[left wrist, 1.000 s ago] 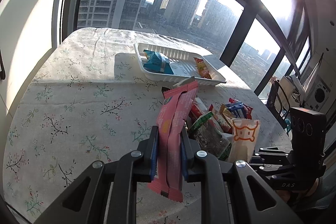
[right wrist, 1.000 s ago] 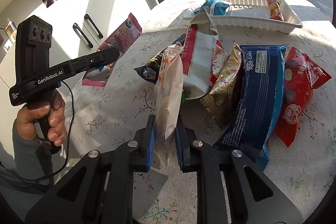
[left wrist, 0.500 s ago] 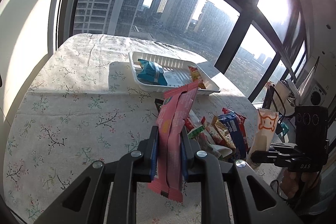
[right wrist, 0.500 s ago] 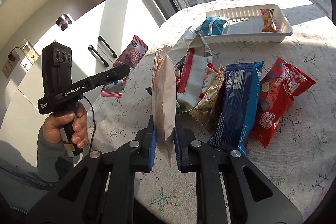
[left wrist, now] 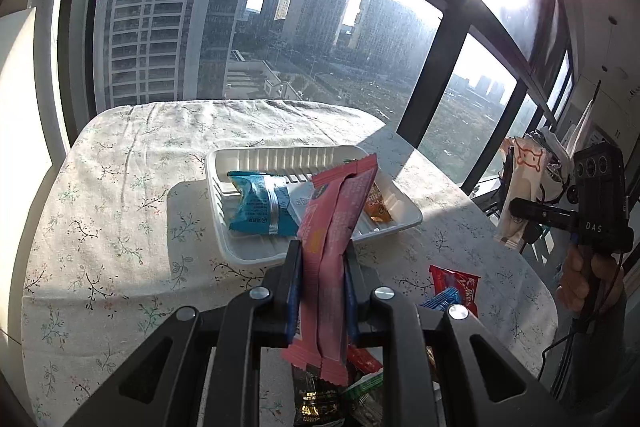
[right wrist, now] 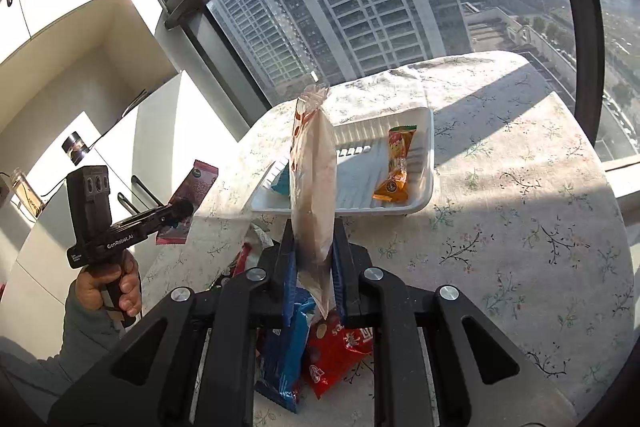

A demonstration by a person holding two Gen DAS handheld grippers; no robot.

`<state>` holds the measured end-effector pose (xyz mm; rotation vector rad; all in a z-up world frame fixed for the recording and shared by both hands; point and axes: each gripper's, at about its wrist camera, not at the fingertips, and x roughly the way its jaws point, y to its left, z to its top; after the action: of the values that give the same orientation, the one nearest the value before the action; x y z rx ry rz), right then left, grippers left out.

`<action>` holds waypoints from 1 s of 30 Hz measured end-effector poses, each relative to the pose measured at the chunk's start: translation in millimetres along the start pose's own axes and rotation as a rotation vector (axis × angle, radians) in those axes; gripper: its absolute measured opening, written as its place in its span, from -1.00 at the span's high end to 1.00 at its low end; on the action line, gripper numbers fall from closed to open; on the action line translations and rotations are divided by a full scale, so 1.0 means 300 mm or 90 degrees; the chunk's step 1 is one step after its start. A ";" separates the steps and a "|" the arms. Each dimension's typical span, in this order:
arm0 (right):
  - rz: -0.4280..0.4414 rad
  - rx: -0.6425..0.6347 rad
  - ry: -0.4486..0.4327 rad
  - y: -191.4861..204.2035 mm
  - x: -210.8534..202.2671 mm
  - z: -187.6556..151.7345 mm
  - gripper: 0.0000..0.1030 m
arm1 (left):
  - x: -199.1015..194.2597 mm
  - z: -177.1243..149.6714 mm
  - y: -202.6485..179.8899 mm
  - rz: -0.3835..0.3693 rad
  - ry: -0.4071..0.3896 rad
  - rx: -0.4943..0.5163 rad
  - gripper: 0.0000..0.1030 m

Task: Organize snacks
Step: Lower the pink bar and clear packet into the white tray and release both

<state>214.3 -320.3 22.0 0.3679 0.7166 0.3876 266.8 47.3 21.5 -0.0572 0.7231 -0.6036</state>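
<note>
My left gripper (left wrist: 320, 263) is shut on a long pink snack packet (left wrist: 336, 227), held upright just short of the white plastic tray (left wrist: 240, 251). Inside the tray lie a blue packet (left wrist: 260, 207) and an orange packet (left wrist: 376, 207). My right gripper (right wrist: 314, 239) is shut on a clear white bag with an orange cartoon print (right wrist: 314, 187), held upright above the table near the same tray (right wrist: 424, 195). In the right wrist view the orange packet (right wrist: 396, 163) is seen in the tray, and the left gripper (right wrist: 178, 211) hangs at the left with its pink packet (right wrist: 192, 195).
Loose snacks lie on the floral tablecloth (left wrist: 100, 227) below both grippers: a blue packet (right wrist: 288, 355), a red packet (right wrist: 336, 351), a dark packet (left wrist: 316, 399). A big window stands behind the table; white cabinets (right wrist: 100, 107) are at the left. A hand (left wrist: 588, 279) grips the right tool.
Both grippers have risen and moved toward the tray, each carrying its packet. The tray now looks larger and nearer, and the snack pile has slipped under the fingers.
</note>
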 end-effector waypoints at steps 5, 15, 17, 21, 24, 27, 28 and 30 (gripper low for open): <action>0.002 -0.022 0.041 -0.023 0.117 0.160 0.73 | 0.145 0.118 -0.033 0.004 0.033 0.033 0.63; -0.009 -0.044 0.136 -0.038 0.401 0.287 0.73 | 0.426 0.195 -0.020 0.044 0.104 0.061 0.63; -0.011 -0.042 0.155 -0.043 0.445 0.284 0.73 | 0.471 0.195 -0.029 0.048 0.118 0.071 0.63; -0.014 -0.026 0.187 -0.084 0.527 0.288 0.73 | 0.549 0.188 -0.032 0.060 0.139 0.082 0.63; -0.020 -0.020 0.204 -0.110 0.575 0.288 0.73 | 0.588 0.187 -0.031 0.068 0.147 0.084 0.63; -0.022 -0.021 0.217 -0.117 0.621 0.276 0.73 | 0.627 0.180 -0.030 0.082 0.157 0.094 0.63; -0.022 -0.021 0.222 -0.125 0.646 0.273 0.73 | 0.639 0.177 -0.029 0.083 0.162 0.096 0.63; -0.020 -0.020 0.232 -0.130 0.679 0.272 0.73 | 0.656 0.173 -0.031 0.087 0.169 0.097 0.63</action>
<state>419.6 -275.6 -52.4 0.2574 1.0701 0.4404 411.1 -74.0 -55.8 0.2161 0.9277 -0.5392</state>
